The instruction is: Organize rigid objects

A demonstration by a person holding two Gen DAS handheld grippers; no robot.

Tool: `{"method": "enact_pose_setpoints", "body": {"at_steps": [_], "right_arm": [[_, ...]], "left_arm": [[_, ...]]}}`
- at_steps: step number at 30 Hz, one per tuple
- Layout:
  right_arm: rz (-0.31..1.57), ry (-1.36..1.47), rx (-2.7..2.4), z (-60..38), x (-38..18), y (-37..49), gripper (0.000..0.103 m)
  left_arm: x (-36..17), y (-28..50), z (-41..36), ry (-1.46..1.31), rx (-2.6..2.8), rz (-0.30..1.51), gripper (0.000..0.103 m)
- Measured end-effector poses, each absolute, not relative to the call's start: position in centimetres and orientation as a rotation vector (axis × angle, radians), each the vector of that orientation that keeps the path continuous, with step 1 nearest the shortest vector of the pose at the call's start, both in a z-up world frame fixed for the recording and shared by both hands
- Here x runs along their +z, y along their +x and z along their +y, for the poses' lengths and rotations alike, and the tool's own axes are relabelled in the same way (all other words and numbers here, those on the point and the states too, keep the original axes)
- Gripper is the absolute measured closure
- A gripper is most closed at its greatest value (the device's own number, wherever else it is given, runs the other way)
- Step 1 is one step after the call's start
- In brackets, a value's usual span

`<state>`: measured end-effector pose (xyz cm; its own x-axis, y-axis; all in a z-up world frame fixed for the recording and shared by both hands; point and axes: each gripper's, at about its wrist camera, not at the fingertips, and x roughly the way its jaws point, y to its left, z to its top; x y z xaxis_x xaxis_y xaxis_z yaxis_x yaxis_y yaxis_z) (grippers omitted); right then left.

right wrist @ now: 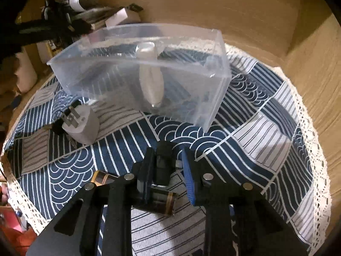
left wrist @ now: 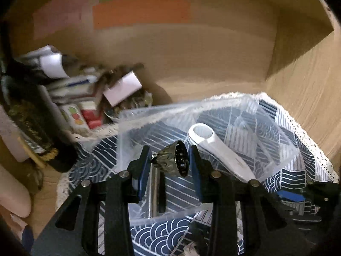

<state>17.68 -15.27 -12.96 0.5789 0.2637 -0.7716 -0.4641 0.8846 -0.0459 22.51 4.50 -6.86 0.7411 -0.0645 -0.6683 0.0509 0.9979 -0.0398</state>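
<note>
Your left tool [left wrist: 168, 162] clamps a small metal bell [left wrist: 173, 160] above the clear bin [left wrist: 277, 140], beside the white opener [left wrist: 215, 147] inside. It is stiff, light and slick, so hold its rim. Your right tool [right wrist: 167, 170] stands open around a black piece [right wrist: 163, 164].

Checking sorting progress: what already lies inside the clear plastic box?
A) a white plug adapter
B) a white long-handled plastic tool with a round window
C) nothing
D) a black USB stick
B: the white long-handled plastic tool lies inside the clear plastic box.
</note>
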Motion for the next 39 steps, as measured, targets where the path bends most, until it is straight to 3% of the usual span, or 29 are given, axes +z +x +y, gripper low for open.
{"method": "enact_pose_setpoints", "body": {"at_steps": [13, 21, 32, 39], "right_arm": [[0.618, -0.209, 0.435, -14.0, -4.8, 20.5, 0.079], [0.687, -0.268, 0.4, -12.0, -6.4, 25.0, 0.079], [0.771, -0.298, 0.396, -11.0, -8.7, 26.5, 0.079], [0.676, -0.268, 0.453, -11.7, -5.7, 23.1, 0.063]], "left_arm": [[-8.4, 24.0, 4.6, -0.041, -0.089, 0.811, 0.067], [-7.1, 22.6, 4.7, -0.039, -0.082, 0.771, 0.057], [-6.1, 19.4, 5.0, -0.02, -0.079, 0.729, 0.056], [-4.4, 16.4, 5.2, -0.011, -0.077, 0.678, 0.055]]}}
